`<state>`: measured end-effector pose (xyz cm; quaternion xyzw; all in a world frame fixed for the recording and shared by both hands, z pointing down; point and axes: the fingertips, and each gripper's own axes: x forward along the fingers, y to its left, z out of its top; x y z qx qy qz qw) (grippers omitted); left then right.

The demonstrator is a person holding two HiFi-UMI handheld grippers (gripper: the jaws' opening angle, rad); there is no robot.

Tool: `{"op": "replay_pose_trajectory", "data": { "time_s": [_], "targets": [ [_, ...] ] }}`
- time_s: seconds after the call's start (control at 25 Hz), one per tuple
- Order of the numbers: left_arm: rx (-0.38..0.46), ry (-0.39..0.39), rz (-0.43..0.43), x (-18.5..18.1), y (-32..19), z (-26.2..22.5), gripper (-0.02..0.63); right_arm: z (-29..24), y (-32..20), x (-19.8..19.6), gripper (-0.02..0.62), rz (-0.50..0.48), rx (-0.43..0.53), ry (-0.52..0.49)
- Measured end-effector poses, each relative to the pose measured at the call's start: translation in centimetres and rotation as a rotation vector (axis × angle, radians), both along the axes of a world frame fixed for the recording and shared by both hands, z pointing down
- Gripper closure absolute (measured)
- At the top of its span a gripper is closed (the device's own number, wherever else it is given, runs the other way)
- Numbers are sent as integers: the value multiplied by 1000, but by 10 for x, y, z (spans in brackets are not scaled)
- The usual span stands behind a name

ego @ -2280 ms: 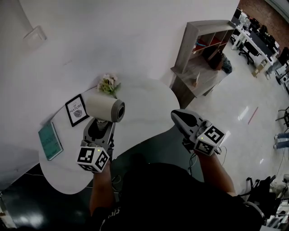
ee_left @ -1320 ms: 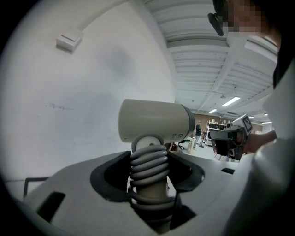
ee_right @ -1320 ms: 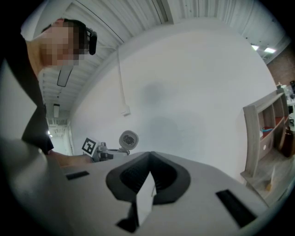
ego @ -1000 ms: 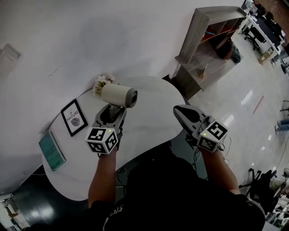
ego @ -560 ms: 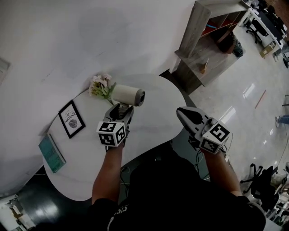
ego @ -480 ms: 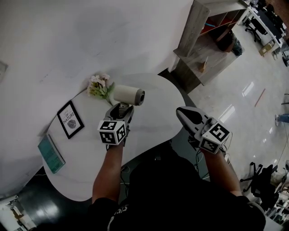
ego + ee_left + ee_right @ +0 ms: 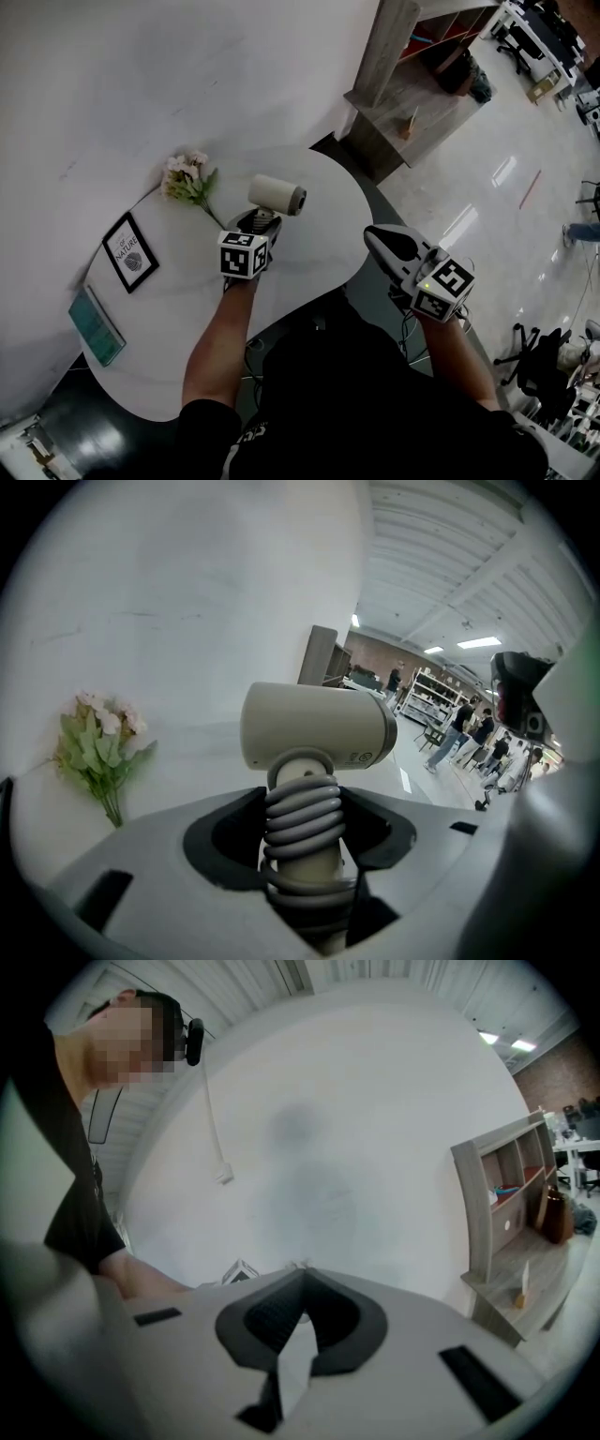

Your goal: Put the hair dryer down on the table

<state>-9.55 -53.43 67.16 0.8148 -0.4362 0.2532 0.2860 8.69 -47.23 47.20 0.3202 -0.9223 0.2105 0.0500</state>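
Left hand-held gripper [image 7: 260, 225]: clamped on the cord-wrapped handle of the cream cylindrical hair dryer [image 7: 277, 195].
Dryer: centre frame, over the white round surface [image 7: 314, 251]; contact unclear.
Right hand-held gripper [image 7: 382, 244]: jaws together, empty.
Advice: seat the barrel flat before releasing; avoid the pale flowers [image 7: 187, 178] at left.

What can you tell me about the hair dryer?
The hair dryer is cream, plastic-looking: a stubby barrel, dark mouth toward the right in the head view, set across a handle wound with grey cord. The left tool grips that handle over the white table, near the flowers. Table contact unclear.
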Motion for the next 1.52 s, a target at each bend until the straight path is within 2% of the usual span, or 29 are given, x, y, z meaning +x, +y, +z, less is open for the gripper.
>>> {"op": "replay_pose_trajectory", "data": {
  "time_s": [0.4,0.8,1.0,1.12,1.28,1.4,1.52],
  "targets": [
    [-56,-80,58,13,-9,29,370,8,1,27,589,48,-21,12],
    [-81,-176,146,15,-17,43,368,14,-1,27,589,35,-37,6],
    [-92,-180,158,12,-20,48,365,21,-4,25,589,28,-52,4],
    [-77,-168,151,13,-23,48,364,27,-6,25,589,27,-60,6],
    [-8,-162,137,14,-30,34,353,31,-8,22,589,20,-67,1],
    [26,-176,151,12,-31,22,342,23,-10,16,589,14,-58,-12],
    [57,-156,129,5,-31,5,342,11,-12,10,589,4,-33,-10]
  ]
}}
